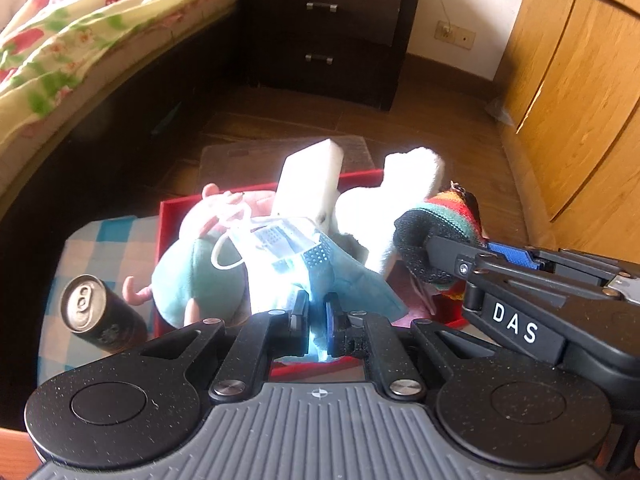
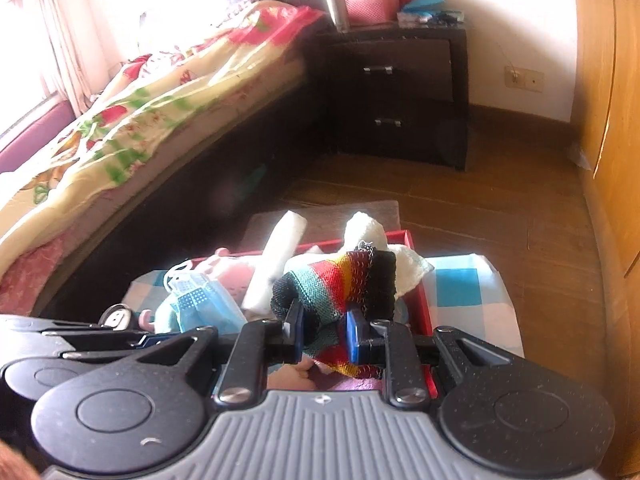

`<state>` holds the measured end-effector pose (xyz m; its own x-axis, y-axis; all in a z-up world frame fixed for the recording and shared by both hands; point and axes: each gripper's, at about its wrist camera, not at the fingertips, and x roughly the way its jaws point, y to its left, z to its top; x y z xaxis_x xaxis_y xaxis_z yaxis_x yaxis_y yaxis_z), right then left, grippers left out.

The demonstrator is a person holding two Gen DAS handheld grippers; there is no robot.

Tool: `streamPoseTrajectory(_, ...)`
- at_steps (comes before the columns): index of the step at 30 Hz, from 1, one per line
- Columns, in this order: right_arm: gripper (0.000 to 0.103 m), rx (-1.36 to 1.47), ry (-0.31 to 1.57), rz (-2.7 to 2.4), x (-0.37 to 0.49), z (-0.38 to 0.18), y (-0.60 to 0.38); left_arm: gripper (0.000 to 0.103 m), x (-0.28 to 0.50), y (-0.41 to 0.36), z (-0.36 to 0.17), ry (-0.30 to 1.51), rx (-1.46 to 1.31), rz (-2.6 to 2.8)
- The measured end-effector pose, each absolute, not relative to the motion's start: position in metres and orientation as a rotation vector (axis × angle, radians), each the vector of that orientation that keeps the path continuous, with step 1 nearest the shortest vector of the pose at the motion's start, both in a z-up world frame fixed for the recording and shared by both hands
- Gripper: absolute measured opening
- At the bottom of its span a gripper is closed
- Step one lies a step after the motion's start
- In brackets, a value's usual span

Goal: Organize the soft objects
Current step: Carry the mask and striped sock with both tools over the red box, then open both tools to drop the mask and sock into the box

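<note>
My left gripper is shut on a blue face mask and holds it over a red box. My right gripper is shut on a striped knitted pouch, which also shows in the left wrist view, over the box's right side. In the box lie a pink and teal plush toy, a white sponge block standing on end, and a white fluffy cloth. The mask also shows in the right wrist view.
The box sits on a blue-checked cloth on a small table. A dark drink can stands left of the box. A bed is at left, a dark nightstand behind, a wooden wardrobe at right.
</note>
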<state>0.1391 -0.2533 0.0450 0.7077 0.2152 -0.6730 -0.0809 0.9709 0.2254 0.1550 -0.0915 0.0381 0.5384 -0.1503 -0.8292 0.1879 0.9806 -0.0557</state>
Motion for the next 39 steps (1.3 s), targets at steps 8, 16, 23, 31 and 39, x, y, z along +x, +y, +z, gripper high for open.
streamPoseTrajectory(8,0.000,0.199,0.803,0.152,0.154,0.021,-0.260,0.004,0.169,-0.091,0.020,1.010,0.020,-0.195)
streamPoseTrajectory(16,0.011,0.270,0.823,0.140,0.165,0.008,-0.267,0.039,0.176,-0.087,0.013,0.998,0.000,-0.161)
streamPoseTrajectory(23,0.023,0.291,0.822,0.113,0.160,0.009,-0.274,0.044,0.170,-0.080,0.017,0.992,-0.024,-0.148)
streamPoseTrajectory(31,0.023,0.269,0.797,0.116,0.144,0.026,-0.271,0.046,0.157,-0.079,0.037,0.964,-0.015,-0.158)
streamPoseTrajectory(39,0.023,0.234,0.789,0.099,0.117,0.038,-0.272,0.047,0.136,-0.072,0.048,0.949,-0.034,-0.166)
